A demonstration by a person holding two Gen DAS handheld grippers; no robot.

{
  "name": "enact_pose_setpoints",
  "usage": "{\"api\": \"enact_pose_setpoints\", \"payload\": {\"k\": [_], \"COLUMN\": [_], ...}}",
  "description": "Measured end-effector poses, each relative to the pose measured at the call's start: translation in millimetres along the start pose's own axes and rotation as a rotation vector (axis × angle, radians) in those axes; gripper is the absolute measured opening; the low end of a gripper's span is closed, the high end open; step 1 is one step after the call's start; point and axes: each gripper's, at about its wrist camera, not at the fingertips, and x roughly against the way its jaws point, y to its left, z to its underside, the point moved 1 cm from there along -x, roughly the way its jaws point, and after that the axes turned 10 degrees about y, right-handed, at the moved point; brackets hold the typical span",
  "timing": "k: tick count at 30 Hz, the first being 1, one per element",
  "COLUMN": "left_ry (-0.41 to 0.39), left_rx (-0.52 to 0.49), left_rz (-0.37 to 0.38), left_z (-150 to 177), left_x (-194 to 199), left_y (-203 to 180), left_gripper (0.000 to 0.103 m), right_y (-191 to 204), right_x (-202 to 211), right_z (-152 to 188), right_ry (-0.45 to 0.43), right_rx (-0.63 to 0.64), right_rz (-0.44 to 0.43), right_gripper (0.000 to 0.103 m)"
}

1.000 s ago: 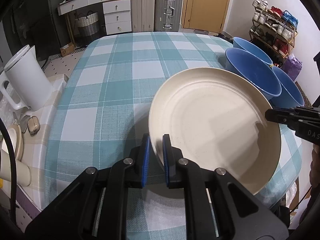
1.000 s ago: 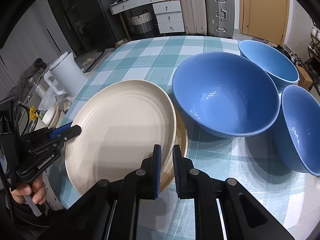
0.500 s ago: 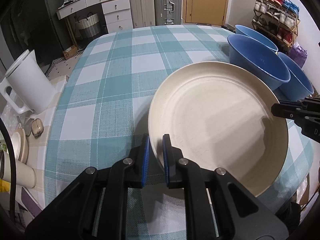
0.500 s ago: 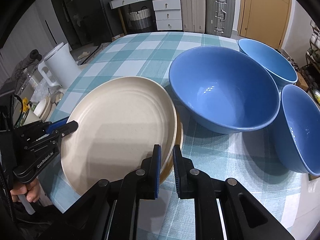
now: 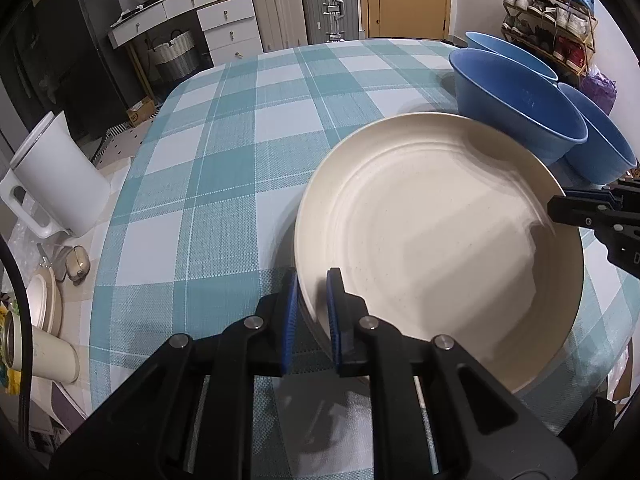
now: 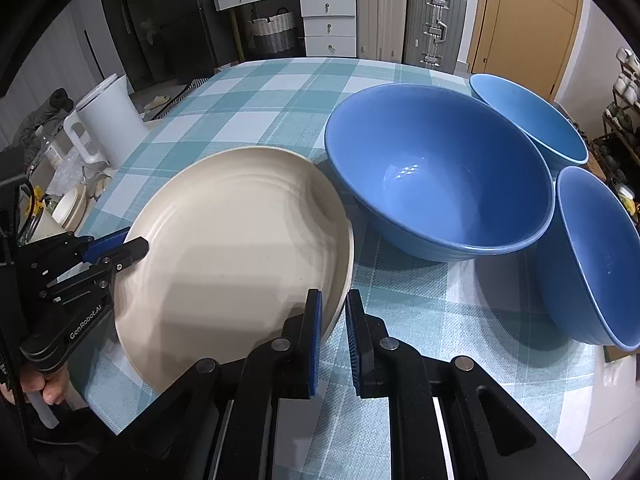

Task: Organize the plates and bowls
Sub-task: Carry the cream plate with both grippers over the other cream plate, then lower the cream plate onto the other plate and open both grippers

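Lowered since the earlier frame: one cream plate [image 6: 240, 248], now covering the second plate that showed beneath its right rim.
Plate sits at the near table [image 5: 224, 184] edge, left gripper [image 5: 312, 312] pinching its left rim, right gripper [image 6: 332, 332] pinching its right rim, both narrow. Bowls, blue, three: one [image 6: 436, 184] just right of the plate, two [image 6: 528, 120] [image 6: 596, 256] beyond at the table's right edge. Open checked cloth lies behind and left of the plate. Kettle [image 5: 56, 176], white, one, off the table's left side.
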Motion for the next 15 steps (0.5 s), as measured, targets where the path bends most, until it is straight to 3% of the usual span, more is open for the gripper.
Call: {"api": "enact_pose_setpoints", "payload": {"k": [15], "left_ry": [-0.006], "left_rx": [-0.031], "left_rz": [-0.035], "left_z": [0.2], "left_x": [-3.9], "left_y": [-3.5], "left_gripper": [0.013], "right_y": [3.2], "right_x": [-5.6], "right_z": [1.5], "right_ry": [-0.007], "right_rx": [0.019], "right_rz": [0.031], "right_gripper": [0.014]}}
